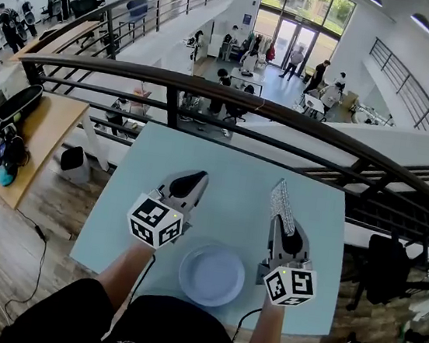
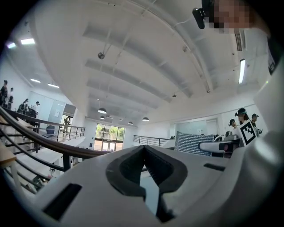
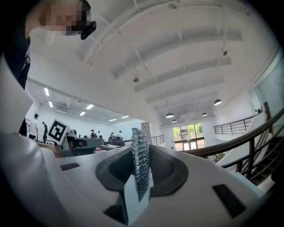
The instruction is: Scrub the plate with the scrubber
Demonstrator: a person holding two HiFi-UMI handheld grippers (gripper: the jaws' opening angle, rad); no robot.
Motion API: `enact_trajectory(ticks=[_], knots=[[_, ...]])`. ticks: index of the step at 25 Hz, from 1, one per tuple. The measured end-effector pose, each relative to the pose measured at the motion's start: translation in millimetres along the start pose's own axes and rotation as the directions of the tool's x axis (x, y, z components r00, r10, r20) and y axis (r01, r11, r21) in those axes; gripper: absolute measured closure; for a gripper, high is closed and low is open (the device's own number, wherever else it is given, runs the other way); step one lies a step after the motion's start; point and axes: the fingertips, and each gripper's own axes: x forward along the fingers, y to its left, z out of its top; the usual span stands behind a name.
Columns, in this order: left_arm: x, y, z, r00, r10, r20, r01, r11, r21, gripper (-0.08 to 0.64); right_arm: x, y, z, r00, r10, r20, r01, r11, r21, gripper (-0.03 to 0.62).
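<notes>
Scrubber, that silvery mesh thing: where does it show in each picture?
Head view: scrubber right of centre, sticking out of the right gripper.
Left gripper view: scrubber right of centre, beyond the jaws.
Right gripper view: scrubber at centre, clamped between the jaws.
Shared landmark: the dark curved handrail.

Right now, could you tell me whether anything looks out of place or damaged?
Nothing stands out: the plate lies flat and whole on the table, and the scrubber sits clamped in the right gripper.

Left claw (image 2: 143,150) pinched shut, nothing in it
Railing (image 2: 40,142) curves by on the left, silvery scrubber (image 2: 193,142) off to the right.
</notes>
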Motion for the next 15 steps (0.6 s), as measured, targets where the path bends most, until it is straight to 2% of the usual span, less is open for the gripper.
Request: enact_trajectory(ticks=[15], knots=[[-6.0, 2.2, -7.0, 1.0, 0.024, -0.004, -0.024, 1.0, -0.007, 0.552, -5.3, -4.3, -4.8, 1.0, -0.014, -0.012, 0.014, 1.0, -0.027, 0.511]])
